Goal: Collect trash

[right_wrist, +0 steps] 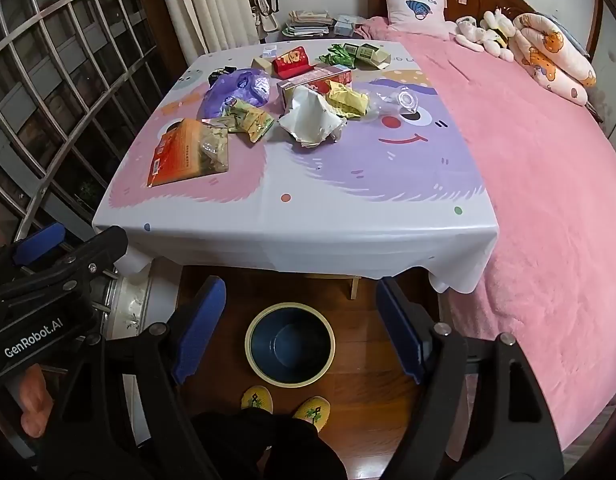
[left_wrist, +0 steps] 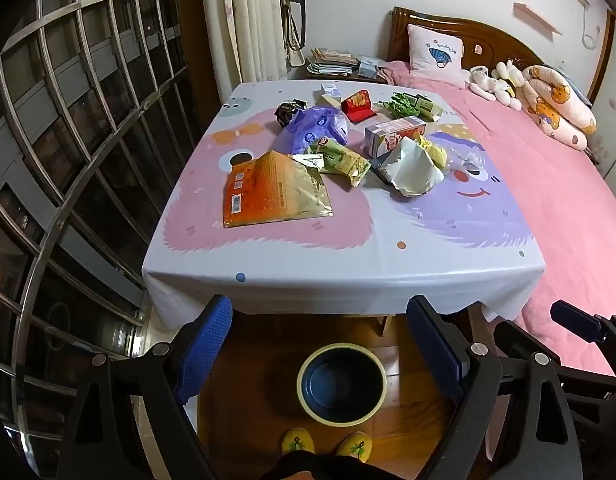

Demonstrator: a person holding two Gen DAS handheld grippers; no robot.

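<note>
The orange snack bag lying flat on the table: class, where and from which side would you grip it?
Grip the orange snack bag at its near edge, coming in low from the table's front. It lies flat and thin, so only an edge gives the open left gripper something to pinch; a top-down grab would likely slide off.

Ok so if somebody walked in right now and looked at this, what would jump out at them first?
Probably the heap of wrappers and packets in the middle of the table's cartoon tablecloth, with the big orange snack bag nearest the front edge and a purple plastic bag behind it. Next, the empty blue bin on the wood floor just below that edge, by a pair of yellow slippers. Both grippers, left and right, hang open above it, holding nothing.
</note>
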